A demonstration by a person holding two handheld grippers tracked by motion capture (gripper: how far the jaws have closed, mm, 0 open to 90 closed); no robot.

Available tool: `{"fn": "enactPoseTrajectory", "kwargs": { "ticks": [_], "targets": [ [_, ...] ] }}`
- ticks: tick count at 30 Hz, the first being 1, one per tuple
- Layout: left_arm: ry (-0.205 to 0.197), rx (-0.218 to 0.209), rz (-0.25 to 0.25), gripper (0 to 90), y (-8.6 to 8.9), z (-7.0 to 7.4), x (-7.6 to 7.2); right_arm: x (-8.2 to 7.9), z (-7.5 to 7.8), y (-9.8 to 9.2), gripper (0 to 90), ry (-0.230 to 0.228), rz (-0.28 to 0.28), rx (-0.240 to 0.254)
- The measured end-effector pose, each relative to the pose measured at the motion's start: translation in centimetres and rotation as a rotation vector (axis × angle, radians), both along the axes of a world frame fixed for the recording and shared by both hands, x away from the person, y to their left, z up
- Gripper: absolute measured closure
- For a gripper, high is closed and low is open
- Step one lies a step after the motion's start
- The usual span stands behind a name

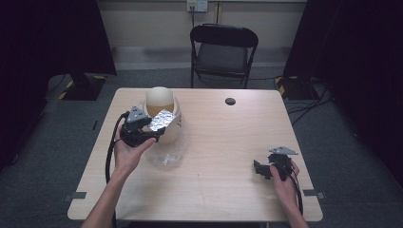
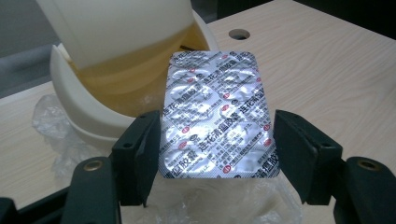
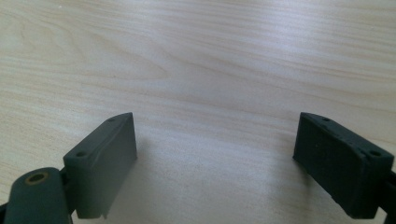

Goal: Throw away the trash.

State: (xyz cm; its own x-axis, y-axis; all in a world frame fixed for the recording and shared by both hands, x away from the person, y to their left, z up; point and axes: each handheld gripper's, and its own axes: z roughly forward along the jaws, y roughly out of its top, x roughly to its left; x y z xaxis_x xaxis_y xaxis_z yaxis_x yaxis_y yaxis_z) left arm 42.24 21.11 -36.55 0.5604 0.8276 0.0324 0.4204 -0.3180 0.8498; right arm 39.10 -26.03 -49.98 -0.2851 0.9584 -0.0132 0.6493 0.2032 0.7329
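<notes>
Your left hand-held gripper [image 2: 217, 140] has its jaws closed against the two long edges of a silver foil blister pack [image 2: 217, 114], flat, rectangular, embossed and printed with red and dark characters. The pack sits just in front of a cream, round-bodied plastic container [image 2: 93, 107] with a tilted lid, above crinkled clear plastic film [image 2: 51, 126]. Your right hand-held gripper [image 3: 217, 158] hangs wide apart, empty, over the pale wood-grain counter [image 3: 210, 60].

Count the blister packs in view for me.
1: a silver foil blister pack between the left gripper's jaws, beside the cream bin. More may be hidden inside the bin.
</notes>
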Motion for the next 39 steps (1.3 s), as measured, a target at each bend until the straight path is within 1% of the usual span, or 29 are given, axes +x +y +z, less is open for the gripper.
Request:
{"fn": "enactPoseTrajectory", "kwargs": {
  "ticks": [3,5,6,7,10,14,15,16,17,18,23,24,25,28,30,32,34,37,39],
  "targets": [
    [0.007,-0.003,0.01,34.2,0.4,0.1,0.3,0.0,0.0,0.0,12.2,0.0,0.0,0.0],
    [0.011,-0.024,0.019,34.2,0.7,0.1,0.5,0.0,0.0,0.0,12.2,0.0,0.0,0.0],
    [0.007,-0.035,0.027,34.2,0.7,0.1,0.6,0.0,0.0,0.0,12.2,-0.001,0.001,0.0],
    [0.01,-0.019,0.033,34.2,0.8,0.1,0.6,0.0,0.0,0.0,12.2,0.0,0.0,0.0],
    [0.014,-0.033,0.043,34.1,0.9,0.3,0.8,0.0,0.0,0.0,12.2,0.0,0.0,0.0],
    [-0.002,-0.041,0.043,34.1,0.9,0.9,1.0,0.0,0.0,0.0,12.2,0.0,0.0,0.0],
    [-0.003,-0.033,0.039,34.1,0.9,1.0,1.0,0.0,0.0,0.0,12.2,0.0,0.0,0.0],
    [-0.008,-0.036,0.039,34.1,0.8,1.1,1.2,0.0,0.0,0.0,12.2,0.0,0.0,0.0],
    [-0.001,-0.024,0.038,34.1,0.7,1.1,1.3,0.0,0.0,0.0,12.2,0.0,0.0,0.0],
    [0.001,-0.022,0.039,34.1,0.6,1.1,1.5,0.0,0.0,0.0,12.2,0.0,0.0,0.0],
    [-0.003,-0.05,0.039,34.2,0.5,1.5,2.1,0.0,0.0,0.0,12.2,0.0,0.0,0.0],
    [-0.003,-0.053,0.046,34.1,0.5,1.6,2.2,0.0,0.0,0.0,12.2,0.0,0.0,0.0],
    [-0.006,-0.045,0.051,34.3,0.5,1.7,2.3,0.0,0.0,0.0,12.2,0.0,0.0,0.0],
    [0.001,-0.06,0.056,34.4,0.5,1.5,2.8,0.0,0.0,0.0,12.2,0.0,0.0,0.0],
    [0.005,-0.047,0.056,34.4,0.4,1.4,3.0,0.0,0.0,0.0,12.2,0.0,0.0,0.0],
    [0.012,-0.061,0.06,34.4,0.3,1.2,3.3,0.0,0.0,0.0,12.2,0.0,0.0,0.0],
    [0.02,-0.062,0.06,34.4,0.1,1.1,3.5,0.0,0.0,0.0,12.2,0.0,0.0,0.0],
    [0.028,-0.046,0.056,34.4,-0.3,1.0,3.8,0.0,0.0,0.0,12.2,0.0,0.0,0.0],
    [0.028,-0.044,0.061,34.5,-0.5,1.0,3.9,0.0,0.0,0.0,12.3,0.0,0.0,0.0]
  ]
}}
